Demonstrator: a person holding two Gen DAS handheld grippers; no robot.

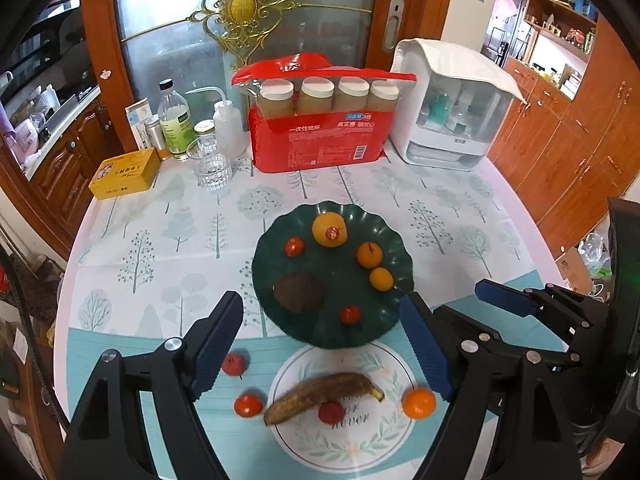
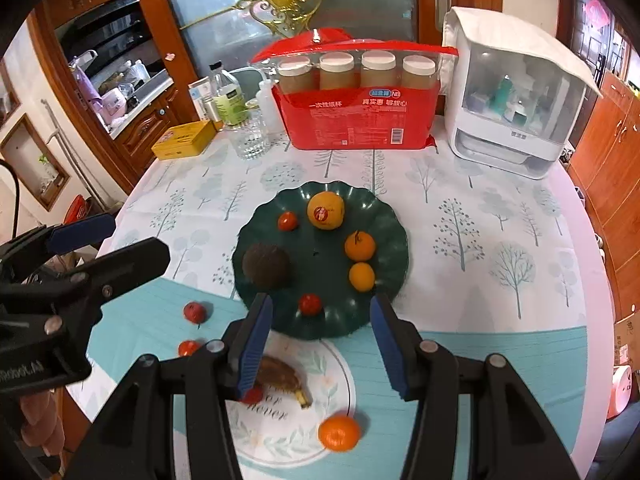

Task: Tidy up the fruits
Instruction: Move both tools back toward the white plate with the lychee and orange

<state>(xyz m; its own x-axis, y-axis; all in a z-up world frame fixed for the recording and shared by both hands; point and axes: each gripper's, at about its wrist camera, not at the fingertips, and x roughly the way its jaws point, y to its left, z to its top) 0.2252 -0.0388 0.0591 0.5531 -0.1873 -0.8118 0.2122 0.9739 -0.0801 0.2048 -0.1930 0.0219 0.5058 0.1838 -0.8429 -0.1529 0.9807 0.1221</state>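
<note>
A dark green scalloped plate (image 1: 384,316) (image 2: 396,236) holds a large yellow-orange fruit (image 1: 329,229), two small oranges (image 1: 369,255), two small red fruits and a dark brown avocado (image 1: 299,292). In front of it on the table lie a brown banana (image 1: 324,396) (image 2: 280,374), an orange (image 1: 419,403) (image 2: 339,432) and several small red fruits (image 1: 233,364). My left gripper (image 1: 322,344) is open and empty, above the banana. My right gripper (image 2: 322,350) is open and empty, over the plate's near edge; it also shows in the left wrist view (image 1: 516,300).
At the table's back stand a red pack of paper cups (image 1: 320,136), a white dispenser box (image 1: 448,108), bottles (image 1: 173,120), a glass (image 1: 210,166) and a yellow tin (image 1: 124,174). A tree-print cloth covers the round table (image 1: 160,240). Wooden cabinets stand to the right.
</note>
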